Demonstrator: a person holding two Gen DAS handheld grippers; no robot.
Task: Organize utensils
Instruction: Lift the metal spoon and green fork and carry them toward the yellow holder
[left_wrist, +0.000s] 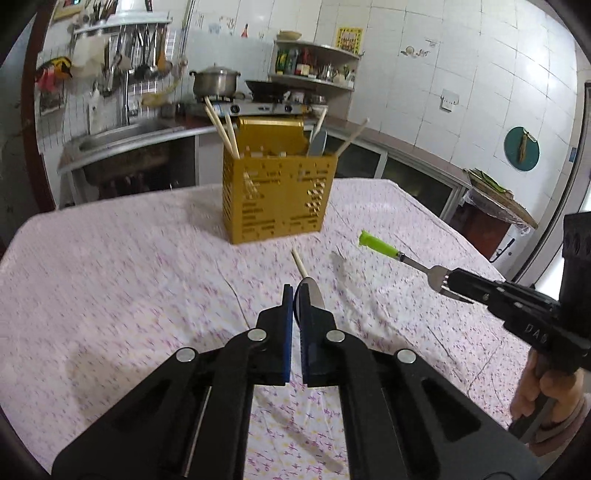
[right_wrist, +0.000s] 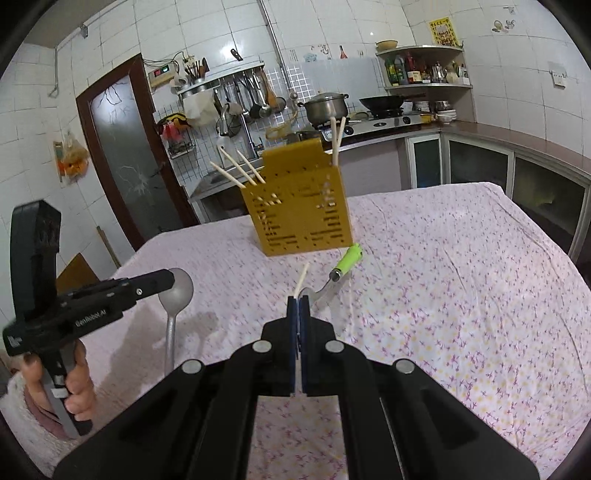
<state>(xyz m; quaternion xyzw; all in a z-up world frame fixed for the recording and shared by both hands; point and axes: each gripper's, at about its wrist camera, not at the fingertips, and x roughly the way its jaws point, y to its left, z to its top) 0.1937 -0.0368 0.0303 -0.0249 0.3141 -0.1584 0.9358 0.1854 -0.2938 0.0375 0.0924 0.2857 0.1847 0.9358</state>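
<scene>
A gold perforated utensil holder (left_wrist: 279, 197) stands on the floral tablecloth and holds several chopsticks; it also shows in the right wrist view (right_wrist: 301, 218). My left gripper (left_wrist: 295, 295) is shut on a metal spoon (left_wrist: 314, 295) by its bowl, with the handle hanging down; the spoon also shows in the right wrist view (right_wrist: 177, 295). My right gripper (right_wrist: 299, 301) is shut on the tines of a green-handled fork (right_wrist: 345, 262), held above the table, seen from the side in the left wrist view (left_wrist: 406, 258). One loose chopstick (left_wrist: 300, 264) lies on the cloth in front of the holder.
The table (left_wrist: 110, 277) has a pink floral cloth. Behind it are a kitchen counter with a sink (left_wrist: 118, 138), a gas stove with a pot (left_wrist: 216, 83) and a wok, and a corner shelf (left_wrist: 317, 66) of bottles.
</scene>
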